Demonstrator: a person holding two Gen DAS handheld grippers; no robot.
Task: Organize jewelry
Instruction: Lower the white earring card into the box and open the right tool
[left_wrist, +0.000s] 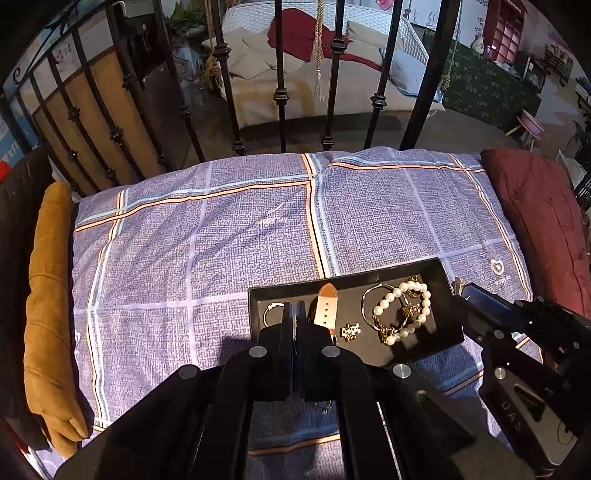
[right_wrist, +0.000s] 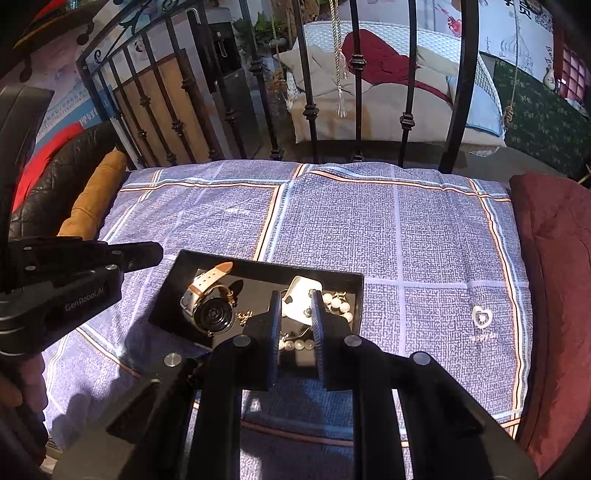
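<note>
Left gripper (left_wrist: 295, 314): clenched on nothing visible, hovering above the near-left end of the black tray (right_wrist: 162, 299) on the checked pillow (right_wrist: 406, 236). In the tray, left to right: watch (right_wrist: 212, 310), long axis running away up-right along its strap; small gold charm (right_wrist: 244, 316); white earring card (right_wrist: 301, 299); pearl bracelet (right_wrist: 340, 306). Right gripper (right_wrist: 295, 325): jaws slightly apart, gripping nothing seen, card and pearls showing between them, so likely nearer those.

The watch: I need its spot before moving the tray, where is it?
The watch lies in the left half of the black tray on the plaid pillow, left of the pearl bracelet in the right wrist view.
</note>
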